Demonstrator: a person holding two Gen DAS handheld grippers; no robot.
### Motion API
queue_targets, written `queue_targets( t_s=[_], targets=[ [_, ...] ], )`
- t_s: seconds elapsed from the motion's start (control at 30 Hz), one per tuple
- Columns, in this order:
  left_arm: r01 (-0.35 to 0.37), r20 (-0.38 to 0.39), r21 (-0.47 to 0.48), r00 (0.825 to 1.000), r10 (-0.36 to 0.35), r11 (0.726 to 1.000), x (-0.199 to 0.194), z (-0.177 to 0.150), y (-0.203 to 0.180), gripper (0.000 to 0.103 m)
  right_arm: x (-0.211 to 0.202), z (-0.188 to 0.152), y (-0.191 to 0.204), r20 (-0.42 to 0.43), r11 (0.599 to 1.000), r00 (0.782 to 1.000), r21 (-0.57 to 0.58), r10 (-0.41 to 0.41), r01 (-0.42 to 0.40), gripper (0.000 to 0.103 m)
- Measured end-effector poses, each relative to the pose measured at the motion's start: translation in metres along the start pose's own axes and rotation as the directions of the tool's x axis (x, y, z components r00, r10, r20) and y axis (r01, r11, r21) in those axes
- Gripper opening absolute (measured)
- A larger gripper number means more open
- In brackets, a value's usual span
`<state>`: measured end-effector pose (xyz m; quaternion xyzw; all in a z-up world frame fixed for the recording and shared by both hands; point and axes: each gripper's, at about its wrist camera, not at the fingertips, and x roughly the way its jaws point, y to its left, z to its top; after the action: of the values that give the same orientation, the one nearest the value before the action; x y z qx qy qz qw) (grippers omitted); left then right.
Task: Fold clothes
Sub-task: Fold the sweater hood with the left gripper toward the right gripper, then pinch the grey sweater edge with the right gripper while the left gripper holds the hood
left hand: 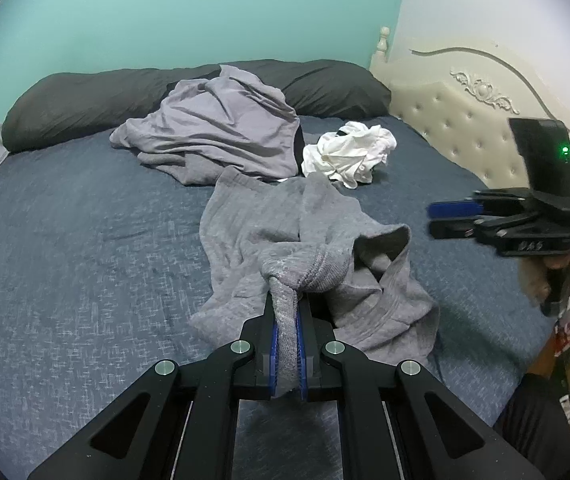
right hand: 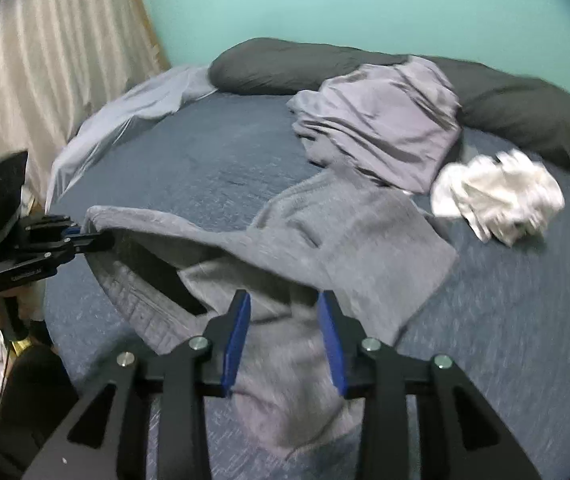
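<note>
Left wrist view: the left gripper (left hand: 286, 312) is clamped tight on a bunched fold of the grey hoodie (left hand: 309, 256), which lies on the blue bedspread (left hand: 85, 240) in front of the lavender garment (left hand: 221, 128). Right wrist view: the right gripper (right hand: 285, 320) hovers over the hoodie — jaws spread, holding nothing.

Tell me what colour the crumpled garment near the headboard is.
White; the crumpled cotton garment shows sharpest in the left wrist view, lying on the dark blue bedsheet.
</note>
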<state>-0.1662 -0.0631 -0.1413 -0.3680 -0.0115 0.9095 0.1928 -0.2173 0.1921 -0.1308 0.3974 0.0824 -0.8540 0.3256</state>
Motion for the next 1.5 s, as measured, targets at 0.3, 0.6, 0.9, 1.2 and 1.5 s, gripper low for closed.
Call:
queue_targets(
  t_s=[0.3,0.6,0.9,1.2,1.5],
  targets=[
    [0.08,-0.073,0.053,0.994,-0.076,0.995,0.011,-0.021,-0.016,0.007,0.046,0.008,0.055,-0.047,0.959,0.998,-0.282,-0.033,0.019,0.053],
    [0.104,-0.071,0.054,0.992,-0.1,0.993,0.012,-0.027,-0.016,0.007,0.073,0.015,0.072,-0.022,0.928,0.999,-0.37,-0.048,0.036,0.053],
    [0.073,-0.052,0.035,0.996,-0.071,0.997,0.013,-0.02,-0.01,0.008,0.078,0.031,0.08,-0.031,0.929,0.999,-0.369,-0.006,-0.006,0.003],
    [0.055,-0.038,-0.043,0.998,-0.057,0.998,0.021,-0.025,-0.004,0.046,0.042,0.059,0.049,0.072,0.968,0.996,-0.239,-0.061,0.076,0.002],
    [0.079,-0.113,-0.045,0.99,-0.084,0.996,0.055,-0.039,-0.028,0.046,0.013,0.078,0.013,0.113,0.984,0.985,-0.104,-0.133,0.145,0.002]
  ],
)
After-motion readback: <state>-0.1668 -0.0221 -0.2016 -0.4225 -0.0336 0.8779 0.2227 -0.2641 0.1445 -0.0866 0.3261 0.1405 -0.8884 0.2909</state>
